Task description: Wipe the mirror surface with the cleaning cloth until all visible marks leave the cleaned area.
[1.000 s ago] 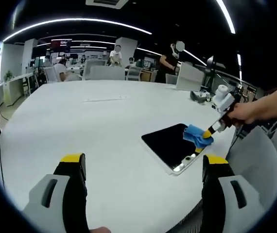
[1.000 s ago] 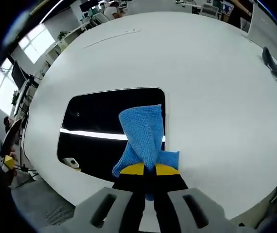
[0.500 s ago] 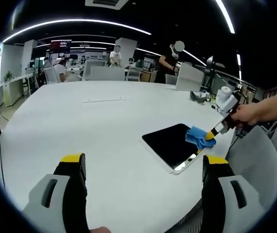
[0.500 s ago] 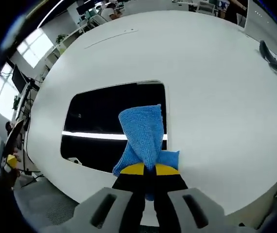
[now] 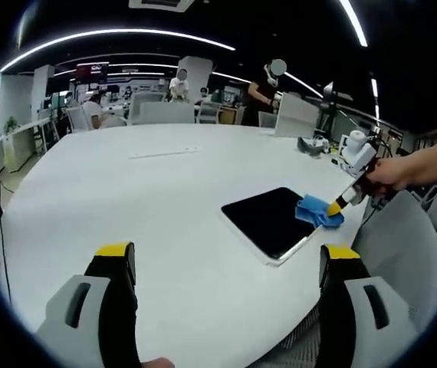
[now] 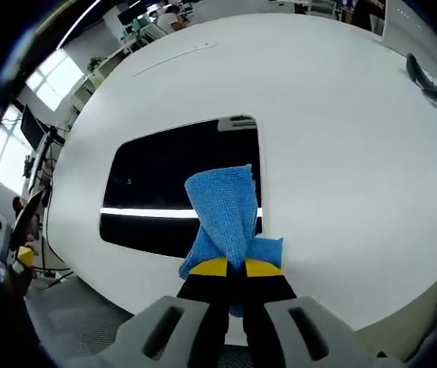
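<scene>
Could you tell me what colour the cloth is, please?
The cloth is blue, with a knitted texture, clearest in the right gripper view.

Big white table [image 5: 149, 192] w/ grey chairs [image 5: 169, 113] beyond; dark ceiling, curved light strips [image 5: 119, 34], bright windows [image 6: 46, 77] far left

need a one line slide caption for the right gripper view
Right hand-held gripper shut on a blue cloth, pressing it to the dark mirror on a white table.
</scene>
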Motion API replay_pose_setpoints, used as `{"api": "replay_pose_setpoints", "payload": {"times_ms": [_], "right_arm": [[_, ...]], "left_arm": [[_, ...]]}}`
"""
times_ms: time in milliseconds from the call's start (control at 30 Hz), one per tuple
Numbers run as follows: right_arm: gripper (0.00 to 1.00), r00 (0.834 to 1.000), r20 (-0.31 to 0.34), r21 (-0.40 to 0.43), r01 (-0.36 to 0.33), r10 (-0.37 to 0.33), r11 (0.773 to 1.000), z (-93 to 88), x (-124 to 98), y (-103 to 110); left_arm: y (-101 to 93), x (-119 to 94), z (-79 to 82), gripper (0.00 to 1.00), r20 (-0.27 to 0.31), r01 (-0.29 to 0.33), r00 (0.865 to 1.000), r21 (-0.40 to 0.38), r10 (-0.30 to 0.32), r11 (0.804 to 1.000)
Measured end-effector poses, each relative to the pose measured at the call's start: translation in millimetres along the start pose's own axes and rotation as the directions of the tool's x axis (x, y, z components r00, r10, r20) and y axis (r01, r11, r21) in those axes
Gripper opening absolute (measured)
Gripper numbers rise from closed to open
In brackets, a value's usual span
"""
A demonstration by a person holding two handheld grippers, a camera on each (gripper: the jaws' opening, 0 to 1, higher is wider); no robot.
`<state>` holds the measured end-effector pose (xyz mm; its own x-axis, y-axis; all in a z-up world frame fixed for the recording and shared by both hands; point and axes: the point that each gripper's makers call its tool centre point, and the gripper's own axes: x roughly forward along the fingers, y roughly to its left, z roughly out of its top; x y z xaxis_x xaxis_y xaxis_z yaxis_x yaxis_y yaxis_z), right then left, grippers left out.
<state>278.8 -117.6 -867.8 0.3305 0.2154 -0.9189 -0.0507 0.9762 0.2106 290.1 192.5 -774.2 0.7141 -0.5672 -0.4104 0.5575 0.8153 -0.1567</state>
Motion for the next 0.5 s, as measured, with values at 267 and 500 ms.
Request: {"api": "replay_pose_setpoints", "payload": {"times_ms": [267,500], "right_arm": [[0.00,1.000,-0.005,0.020,-0.002,0.002,1.000,1.2,3.1,0.1],[0.00,1.000,-0.004,0.014,0.006,-0.006,1.000,1.9,5.5,1.6]], "left_arm": [[-3.6,-0.7,-3.3,0.99,0.002,-0.006,1.000,-0.008,0.006,1.000],[-7.6,1.8,-2.6,0.99,0.004,0.002,1.000,-0.008,-0.002,1.000]]}}
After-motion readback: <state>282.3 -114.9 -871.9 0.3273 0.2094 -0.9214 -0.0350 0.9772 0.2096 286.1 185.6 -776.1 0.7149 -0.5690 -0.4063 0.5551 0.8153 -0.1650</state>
